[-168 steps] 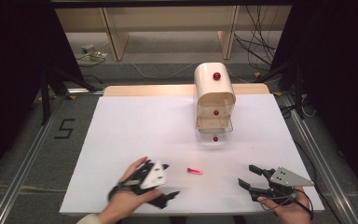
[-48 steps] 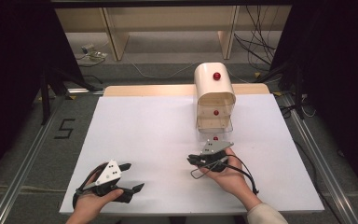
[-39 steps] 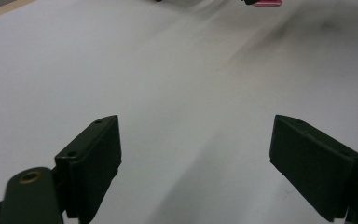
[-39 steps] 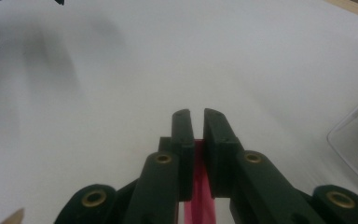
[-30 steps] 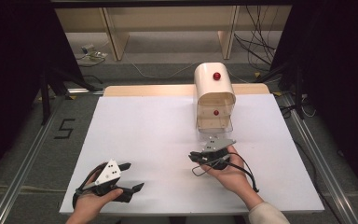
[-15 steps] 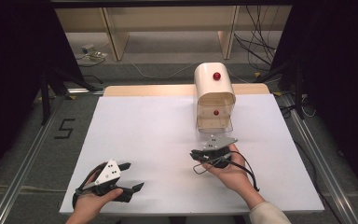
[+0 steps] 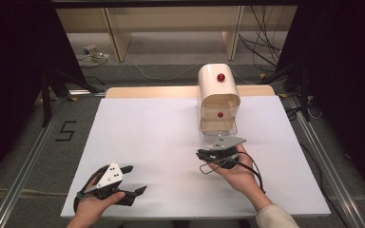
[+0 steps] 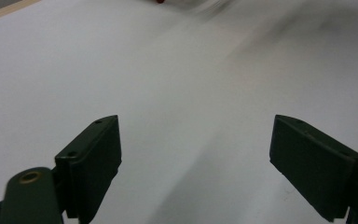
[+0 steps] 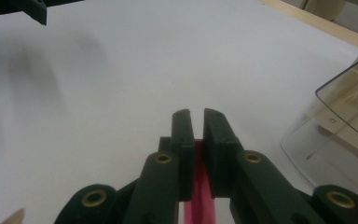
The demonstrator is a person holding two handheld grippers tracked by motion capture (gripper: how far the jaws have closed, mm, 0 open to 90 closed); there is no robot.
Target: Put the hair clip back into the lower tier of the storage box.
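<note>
At the near edge of the white table [image 7: 147,128], my left gripper [image 7: 134,180] rested with jaws spread, nothing between them. Mid-table, my right gripper [image 9: 196,122] pinched a pink item [image 9: 196,200], jaws pressed on it. Step, as I judged: carrying it. Next: clearing the open clear drawer [image 9: 340,130] of the cream drawer unit [image 7: 218,95] just beyond.
</note>
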